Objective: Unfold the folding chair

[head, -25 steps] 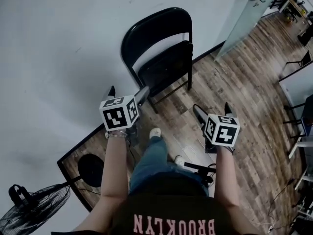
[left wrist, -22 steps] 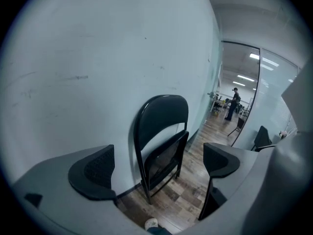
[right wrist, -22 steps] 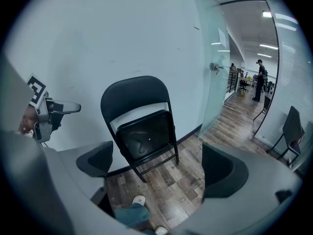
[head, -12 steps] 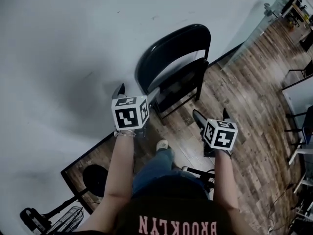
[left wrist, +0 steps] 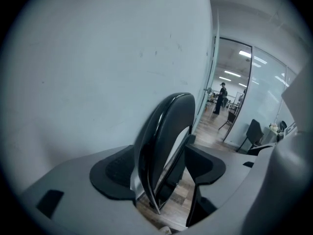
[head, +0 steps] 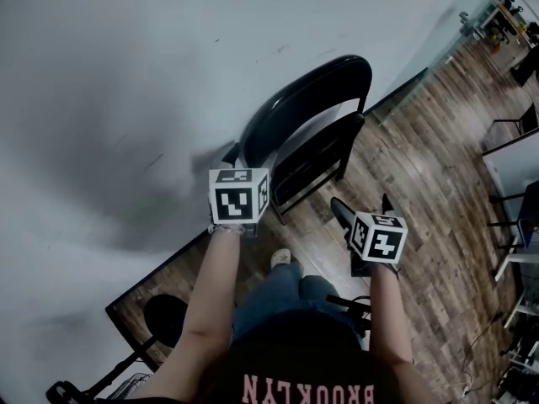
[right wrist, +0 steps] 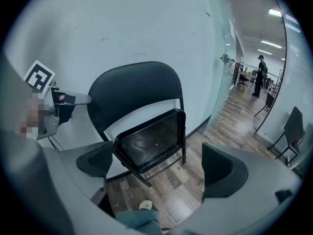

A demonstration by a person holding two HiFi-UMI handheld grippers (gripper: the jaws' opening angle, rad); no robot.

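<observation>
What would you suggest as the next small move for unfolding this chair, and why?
Probably finish closing the left gripper on the backrest edge of the folding chair. Its jaws have just been closing and straddle that edge, but a gap shows beside one pad, so it isn't gripped yet. The chair is folded against the wall, and the right gripper hangs open short of the seat.
</observation>
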